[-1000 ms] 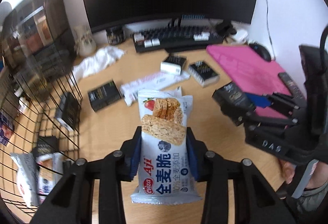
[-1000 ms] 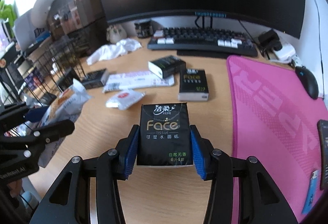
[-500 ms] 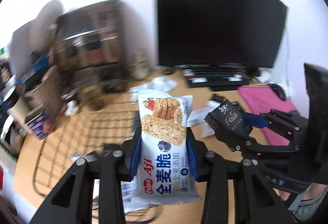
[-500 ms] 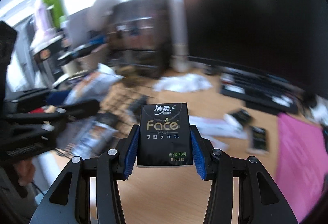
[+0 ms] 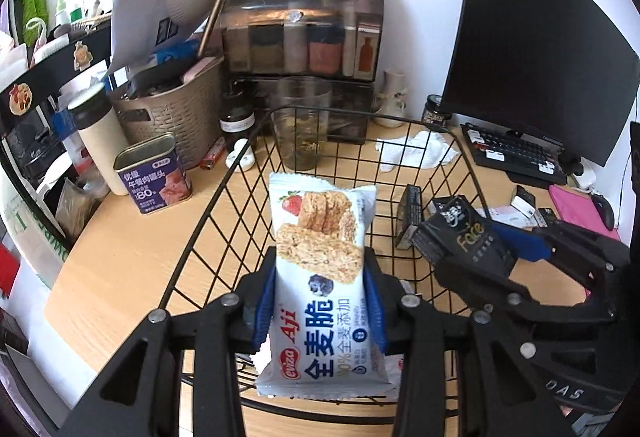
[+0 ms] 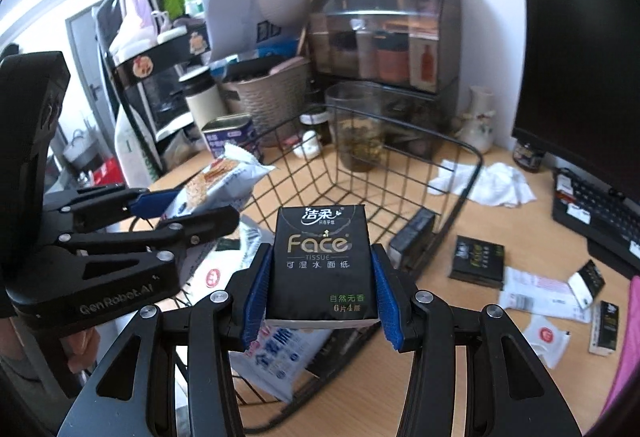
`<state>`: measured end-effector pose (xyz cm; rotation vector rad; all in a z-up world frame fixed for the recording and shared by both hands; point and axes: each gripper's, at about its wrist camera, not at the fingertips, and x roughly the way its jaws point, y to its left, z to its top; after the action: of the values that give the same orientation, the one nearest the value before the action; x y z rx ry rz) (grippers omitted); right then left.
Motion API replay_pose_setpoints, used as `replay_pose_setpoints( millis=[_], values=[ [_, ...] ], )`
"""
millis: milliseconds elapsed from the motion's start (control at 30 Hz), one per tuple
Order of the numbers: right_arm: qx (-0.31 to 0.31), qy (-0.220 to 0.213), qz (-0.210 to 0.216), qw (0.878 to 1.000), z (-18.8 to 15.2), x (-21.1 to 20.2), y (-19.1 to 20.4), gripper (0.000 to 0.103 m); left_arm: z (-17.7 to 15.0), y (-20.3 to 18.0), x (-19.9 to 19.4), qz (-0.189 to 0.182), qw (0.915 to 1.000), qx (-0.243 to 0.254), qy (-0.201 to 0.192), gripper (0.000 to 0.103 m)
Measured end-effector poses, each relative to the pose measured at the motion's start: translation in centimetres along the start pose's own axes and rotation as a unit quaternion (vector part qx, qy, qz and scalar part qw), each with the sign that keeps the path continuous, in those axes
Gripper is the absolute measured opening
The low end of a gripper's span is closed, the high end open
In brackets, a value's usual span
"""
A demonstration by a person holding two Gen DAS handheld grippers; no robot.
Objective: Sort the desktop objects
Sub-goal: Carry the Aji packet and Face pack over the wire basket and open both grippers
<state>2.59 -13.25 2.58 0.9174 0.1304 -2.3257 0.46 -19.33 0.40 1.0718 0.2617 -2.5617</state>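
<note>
Left wrist view: left gripper (image 5: 320, 301) clamps the light, crinkly cracker packet (image 5: 322, 265) mid-body over the wire basket (image 5: 224, 181); right gripper (image 6: 320, 289) squeezes the soft tissue pack (image 6: 322, 261) by its sides, hovering over the basket too.

Both wrist views face down, near, sharing wire basket (image 5: 224, 177)

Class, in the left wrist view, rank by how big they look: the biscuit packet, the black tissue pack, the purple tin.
1. biscuit packet, though nearness to the camera enlarges it.
2. and 3. black tissue pack and purple tin look alike; not ranked.
</note>
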Motion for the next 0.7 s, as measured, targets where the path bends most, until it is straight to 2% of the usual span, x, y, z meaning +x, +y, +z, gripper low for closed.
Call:
replay_pose_setpoints(
  millis=[700],
  values=[
    [-0.006, 0.003, 0.005, 1.000, 0.30, 0.80, 0.54, 0.047, -0.03, 0.57, 0.31, 0.009, 0.9999, -0.004, 0.003, 0.042]
  ],
)
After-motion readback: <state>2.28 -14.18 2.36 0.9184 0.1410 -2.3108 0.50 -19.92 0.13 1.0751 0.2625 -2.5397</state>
